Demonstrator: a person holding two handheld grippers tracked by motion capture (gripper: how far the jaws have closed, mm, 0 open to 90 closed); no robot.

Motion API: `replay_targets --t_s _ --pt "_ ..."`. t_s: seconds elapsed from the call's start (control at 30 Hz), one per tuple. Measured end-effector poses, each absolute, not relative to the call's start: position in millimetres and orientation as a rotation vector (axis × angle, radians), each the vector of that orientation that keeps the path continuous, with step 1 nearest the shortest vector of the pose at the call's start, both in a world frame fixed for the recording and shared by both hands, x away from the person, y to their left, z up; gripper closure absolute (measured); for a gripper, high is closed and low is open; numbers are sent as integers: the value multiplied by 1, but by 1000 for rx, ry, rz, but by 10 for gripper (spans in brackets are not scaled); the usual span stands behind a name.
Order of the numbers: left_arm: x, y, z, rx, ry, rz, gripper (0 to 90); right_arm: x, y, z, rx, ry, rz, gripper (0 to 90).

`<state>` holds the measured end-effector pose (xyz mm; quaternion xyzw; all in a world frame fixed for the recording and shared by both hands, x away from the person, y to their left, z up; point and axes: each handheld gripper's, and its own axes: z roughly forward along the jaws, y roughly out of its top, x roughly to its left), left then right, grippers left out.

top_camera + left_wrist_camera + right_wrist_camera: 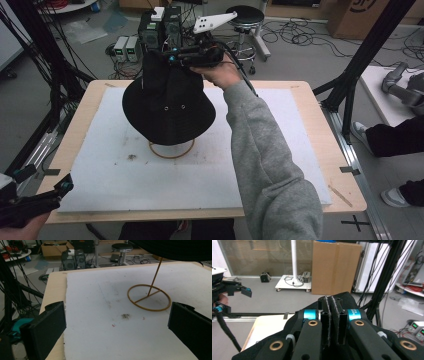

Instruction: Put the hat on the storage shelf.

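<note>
My left gripper [62, 186] sits idle at the near left corner of the table [80, 130], jaws spread wide with nothing between them. Looking along those jaws, the white foam pad [100, 322] stretches ahead, and forward and to the right of them stands the wire stand [149, 297]: a golden ring flat on the pad with a thin rod rising at a slant from it. The rod runs up under the dark brim of the hat, which hangs above and to the right of that gripper.

Further right, my right gripper [172, 56] is up over the far half of the table, jaws pinched tight together on the black bucket hat [167, 105] at its crown. In the right gripper view the two pads [325, 322] meet with the black cloth bunched around and below them, so I take it the fabric is caught in the pinch. The hat hangs directly beneath the gripper, right over the stand's ring.

My reading: the hat is picked up and brought over the stand, crown roughly above the rod. I cannot tell whether it rests on the rod's tip. Left to do: settle it, let go and back the gripper away
</note>
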<state>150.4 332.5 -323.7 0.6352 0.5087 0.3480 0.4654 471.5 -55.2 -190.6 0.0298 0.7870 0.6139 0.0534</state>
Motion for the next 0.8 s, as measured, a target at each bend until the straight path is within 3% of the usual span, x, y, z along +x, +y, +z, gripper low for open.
replay_targets --t_s 0.8 --pt "155 329 -328 1575 1255 838 20 470 -42 -217 122 2479 1924 870"
